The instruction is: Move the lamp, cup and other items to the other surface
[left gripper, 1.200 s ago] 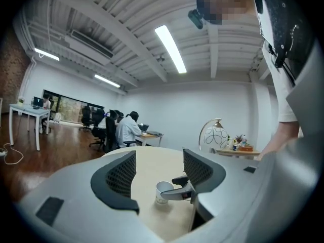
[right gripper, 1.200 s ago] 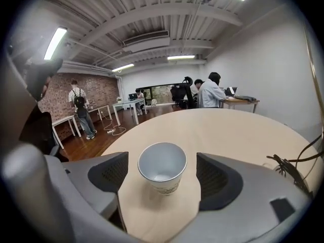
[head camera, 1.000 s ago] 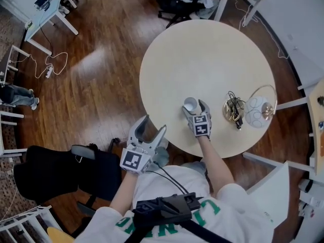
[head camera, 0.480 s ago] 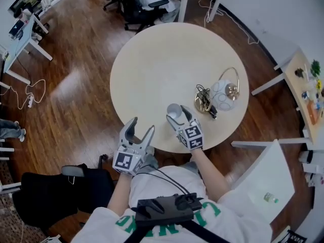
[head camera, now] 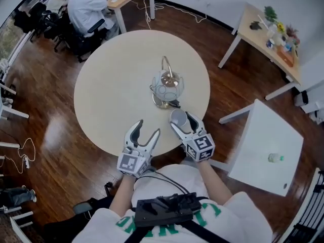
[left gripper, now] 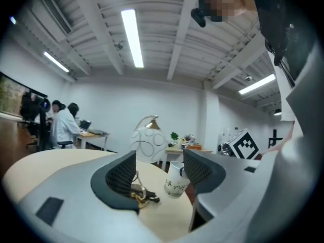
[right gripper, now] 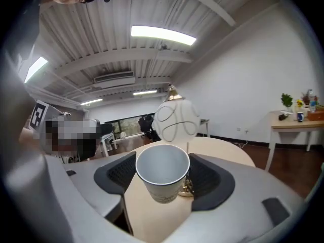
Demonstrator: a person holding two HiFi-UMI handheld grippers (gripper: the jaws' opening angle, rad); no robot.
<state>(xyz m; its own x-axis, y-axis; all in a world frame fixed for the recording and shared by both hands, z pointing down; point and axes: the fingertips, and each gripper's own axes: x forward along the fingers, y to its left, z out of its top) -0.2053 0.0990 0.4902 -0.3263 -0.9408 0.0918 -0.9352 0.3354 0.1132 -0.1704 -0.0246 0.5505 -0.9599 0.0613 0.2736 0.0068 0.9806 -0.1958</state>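
A white paper cup (head camera: 178, 117) with dark print sits tilted between the pads of my right gripper (head camera: 180, 120), lifted just above the round beige table (head camera: 111, 95) at its near edge. In the right gripper view the cup (right gripper: 162, 166) fills the gap, with both pads of the right gripper (right gripper: 163, 180) pressing its sides. The globe lamp (head camera: 166, 86) with a brass arc and coiled cord stands just beyond it. My left gripper (head camera: 144, 131) hangs open and empty over the near edge, left of the cup (left gripper: 176, 180); the lamp (left gripper: 148, 142) shows past its jaws.
A white square table (head camera: 258, 135) stands to the right with a small bottle (head camera: 275, 158) on it. A wooden side table (head camera: 263, 32) with plants and small items is at the far right. A seated person (head camera: 86, 11) works at a desk at the far left.
My right gripper has closed on the cup and drawn it from the tabletop to the near edge. The head view has swung, so the lamp now lies straight behind the cup.
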